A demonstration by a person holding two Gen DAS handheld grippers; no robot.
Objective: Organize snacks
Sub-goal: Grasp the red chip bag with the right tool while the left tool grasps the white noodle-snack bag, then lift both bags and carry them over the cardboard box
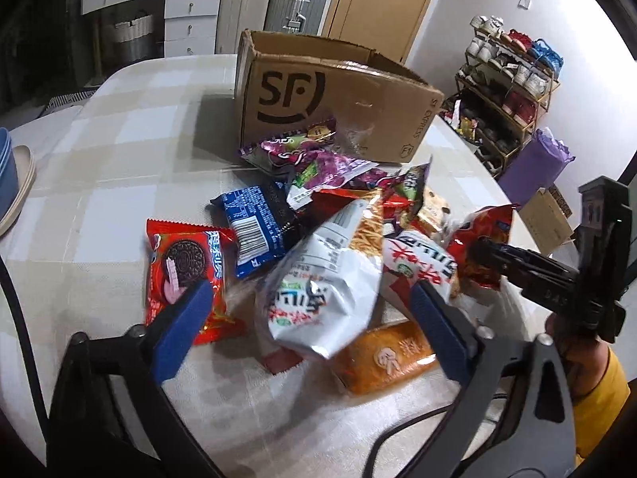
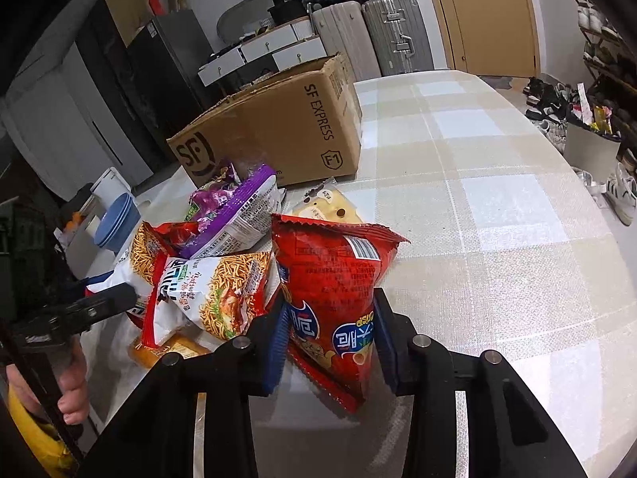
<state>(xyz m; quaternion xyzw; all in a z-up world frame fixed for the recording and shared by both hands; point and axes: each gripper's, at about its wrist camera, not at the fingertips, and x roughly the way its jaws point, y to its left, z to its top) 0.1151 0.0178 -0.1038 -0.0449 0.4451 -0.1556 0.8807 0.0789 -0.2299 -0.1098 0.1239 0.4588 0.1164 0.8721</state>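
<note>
A heap of snack packs lies on the checked table [image 1: 119,139] in front of an open SF cardboard box [image 1: 338,95]. My left gripper [image 1: 312,290] stands open, its blue pads on either side of a white noodle-snack bag [image 1: 318,298] without pressing on it. A red Oreo pack [image 1: 183,271] lies by the left pad, and an orange bread pack [image 1: 382,358] under the right one. My right gripper [image 2: 330,342] is shut on a red chip bag [image 2: 334,298], held upright at the heap's right side. The same red chip bag [image 1: 485,247] shows in the left wrist view.
Blue and purple packs [image 1: 254,231] lie nearer the box [image 2: 278,127]. Blue bowls [image 2: 115,223] stand at the table's left. Bare checked cloth [image 2: 497,199] stretches right of the heap. A shoe rack [image 1: 513,79] and suitcases [image 2: 398,32] stand beyond the table.
</note>
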